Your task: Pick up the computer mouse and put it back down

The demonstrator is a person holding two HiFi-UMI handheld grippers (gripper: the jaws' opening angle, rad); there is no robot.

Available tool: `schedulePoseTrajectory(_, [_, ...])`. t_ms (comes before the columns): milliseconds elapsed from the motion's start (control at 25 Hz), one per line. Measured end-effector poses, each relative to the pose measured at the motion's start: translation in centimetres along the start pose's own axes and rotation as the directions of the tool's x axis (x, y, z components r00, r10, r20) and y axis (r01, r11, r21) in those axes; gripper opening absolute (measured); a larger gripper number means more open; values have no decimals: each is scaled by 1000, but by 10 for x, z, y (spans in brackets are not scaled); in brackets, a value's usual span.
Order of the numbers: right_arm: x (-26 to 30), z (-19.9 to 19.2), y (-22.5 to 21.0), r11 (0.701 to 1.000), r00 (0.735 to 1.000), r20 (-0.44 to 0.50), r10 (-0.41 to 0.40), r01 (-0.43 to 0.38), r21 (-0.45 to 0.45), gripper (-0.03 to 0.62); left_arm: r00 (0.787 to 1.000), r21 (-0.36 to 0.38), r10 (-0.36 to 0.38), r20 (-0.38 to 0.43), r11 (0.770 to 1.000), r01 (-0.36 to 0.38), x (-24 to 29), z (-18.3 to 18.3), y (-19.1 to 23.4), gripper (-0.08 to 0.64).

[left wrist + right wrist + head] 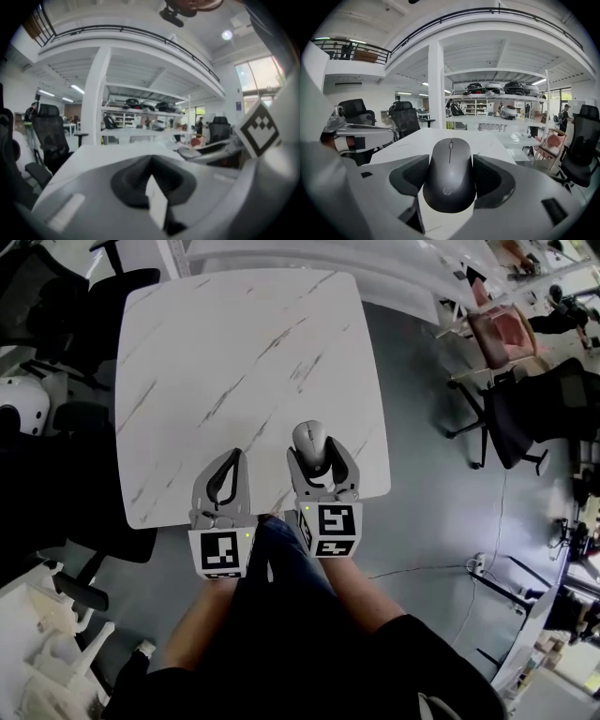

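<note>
computer mouse (450, 176) | dark grey, top up | gripped between right tongs (450, 160) jaws | over table (234, 352)

Mouse (450, 180) matt dark-grey plastic, smooth. Table (234, 352) white marble-look, grey-veined, smooth. Right claw (450, 159) pads (408, 176) black, textured.

I count one computer mouse (310, 440), at about five o'clock on the one white table (234, 343). I carry two grippers, my left gripper (234, 457) and my right gripper (316, 448); two jaws on each makes four in all. There are two marker cubes, the left cube (223, 552) and the right cube (330, 529). Around the table I can count three chairs for sure: one pink chair (503, 331) at two o'clock, one black chair (539, 404) at three o'clock, and a second black chair (75, 306) at ten o'clock. Dark shapes at nine o'clock I cannot separate into a count.
</note>
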State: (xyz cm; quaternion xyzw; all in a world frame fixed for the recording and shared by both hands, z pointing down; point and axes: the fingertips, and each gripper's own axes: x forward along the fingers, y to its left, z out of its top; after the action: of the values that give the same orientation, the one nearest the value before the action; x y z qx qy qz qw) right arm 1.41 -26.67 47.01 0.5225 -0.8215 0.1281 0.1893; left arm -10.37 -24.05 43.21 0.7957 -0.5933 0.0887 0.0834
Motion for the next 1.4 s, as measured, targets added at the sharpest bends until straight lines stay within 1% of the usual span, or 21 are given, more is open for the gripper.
schedulePoseTrajectory(160, [15, -30, 5, 1000, 998, -65, 8, -8, 2, 265, 999, -2, -3, -48, 1000, 3, 5, -22, 0, 8])
schedulePoseTrajectory(320, [28, -63, 8, 1000, 990, -139, 17, -18, -6, 265, 997, -8, -9, -74, 1000, 9, 11, -38, -5, 8])
schedulePoseTrajectory(520, [39, -102, 6, 999, 969, -246, 10, -1, 38, 265, 993, -20, -18, -118, 1000, 16, 16, -59, -9, 8])
schedulePoseTrajectory(640, [42, -118, 5, 998, 955, -296, 10, 10, 66, 265, 989, -24, -19, -144, 1000, 16, 17, -73, -9, 8])
schedulePoseTrajectory(1000, [43, -142, 5, 997, 928, -372, 1, 27, 70, 265, 982, -34, -30, -187, 999, 24, 18, -94, -13, 8])
schedulePoseTrajectory(1240, [44, -143, 6, 996, 923, -384, -1, 34, 79, 265, 979, -39, -25, -203, 999, 17, 14, -98, -10, 8])
schedulePoseTrajectory(1400, [43, -142, 7, 997, 925, -379, 4, 24, 69, 267, 981, -50, -22, -193, 999, 12, 15, -95, -10, 8])
